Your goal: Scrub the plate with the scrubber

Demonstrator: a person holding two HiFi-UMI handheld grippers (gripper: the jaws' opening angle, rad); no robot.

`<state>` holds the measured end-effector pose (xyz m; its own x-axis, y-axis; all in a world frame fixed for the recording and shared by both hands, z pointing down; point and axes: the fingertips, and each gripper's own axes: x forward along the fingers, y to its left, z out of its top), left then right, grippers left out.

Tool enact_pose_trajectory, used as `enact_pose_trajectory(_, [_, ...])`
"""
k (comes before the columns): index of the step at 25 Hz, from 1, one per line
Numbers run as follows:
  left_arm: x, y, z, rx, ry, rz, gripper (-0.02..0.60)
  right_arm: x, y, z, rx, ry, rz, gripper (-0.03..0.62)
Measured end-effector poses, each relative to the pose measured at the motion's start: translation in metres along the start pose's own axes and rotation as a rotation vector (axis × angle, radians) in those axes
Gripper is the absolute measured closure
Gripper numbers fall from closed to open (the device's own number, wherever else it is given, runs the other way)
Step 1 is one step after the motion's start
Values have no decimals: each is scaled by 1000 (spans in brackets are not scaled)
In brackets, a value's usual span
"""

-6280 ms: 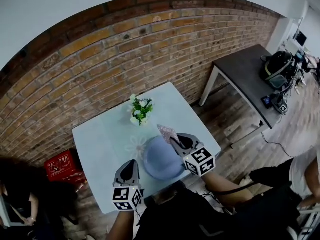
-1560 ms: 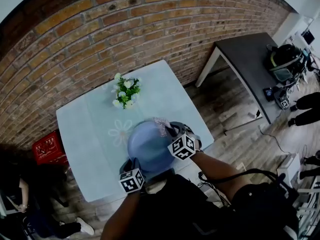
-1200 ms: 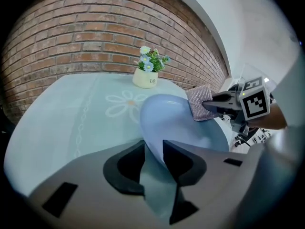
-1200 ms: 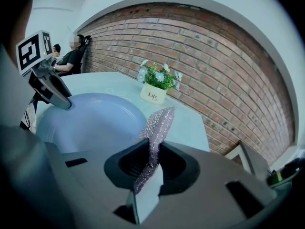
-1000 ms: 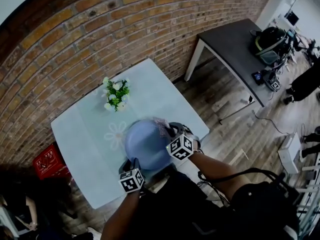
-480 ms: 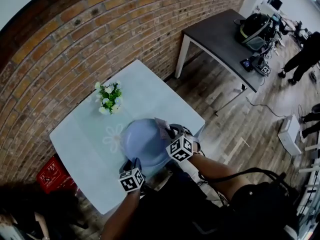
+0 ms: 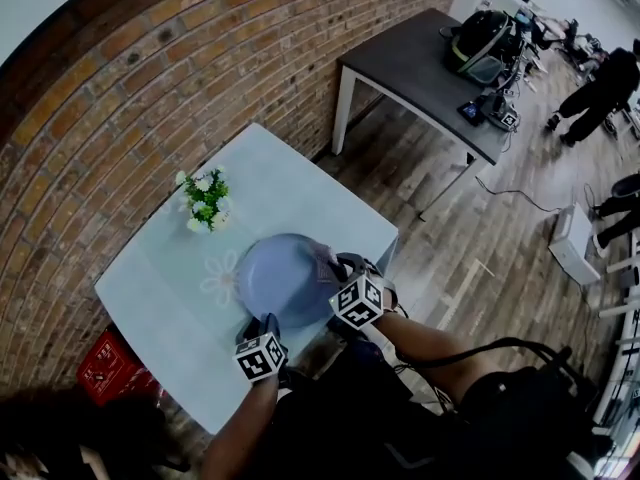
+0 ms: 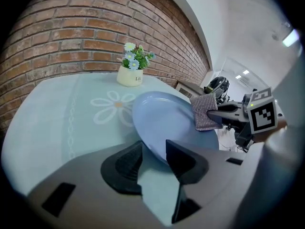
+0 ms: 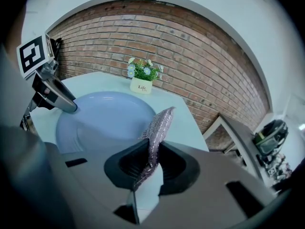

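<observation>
A pale blue plate [image 7: 280, 278] lies on the light blue table [image 7: 160, 288]. My left gripper [image 7: 262, 325] is at the plate's near rim. In the left gripper view the plate [image 8: 167, 120] has its rim between the jaws of the left gripper [image 8: 152, 151]. Those jaws are opening, with a gap showing beside the rim. My right gripper [image 7: 337, 268] is shut on a grey glittery scrubber [image 7: 325, 261] at the plate's right rim. In the right gripper view the scrubber [image 9: 157, 128] stands upright out of the right gripper [image 9: 151, 159], over the plate [image 9: 105, 120].
A small white pot of flowers [image 7: 205, 200] stands on the table beyond the plate. A brick wall runs behind the table. A red crate [image 7: 105, 373] sits on the floor at the left. At the upper right, a dark table [image 7: 430, 63] carries bags.
The head view has swung toward the right. The plate now looks flatter on the table and a little farther from me. Both grippers stay at its near and right rims.
</observation>
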<state>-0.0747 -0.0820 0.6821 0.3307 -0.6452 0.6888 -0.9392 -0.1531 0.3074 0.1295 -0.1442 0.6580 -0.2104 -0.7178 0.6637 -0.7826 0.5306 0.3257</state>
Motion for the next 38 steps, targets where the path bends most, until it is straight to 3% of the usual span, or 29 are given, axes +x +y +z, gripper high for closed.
enact_pose_trajectory(7, [-2, -1, -3, 15, 6, -3, 413, -12, 7, -8, 87, 8, 11, 522])
enact_pose_trajectory(13, [-3, -3, -3, -9, -9, -1, 414, -25, -9, 29, 63, -98, 67, 522])
enact_pose_trajectory(19, [-3, 0, -5, -111, -13, 34, 452, -30, -26, 57, -143, -188, 144, 526])
enact_pose_trajectory(26, [-3, 9, 0, -240, -52, 179, 520, -16, -20, 69, -745, -269, 205, 526])
enact_pose_trajectory(28, [-3, 10, -1, -263, -57, 216, 526, -10, -17, 61, -795, -271, 240, 526])
enact_pose_trajectory(32, [-5, 18, 0, -366, -83, 294, 553, -3, -18, 60, -784, -292, 275, 526])
enact_pose_trajectory(38, [-4, 25, 1, -423, -81, 361, 560, 2, -12, 55, -903, -322, 320, 526])
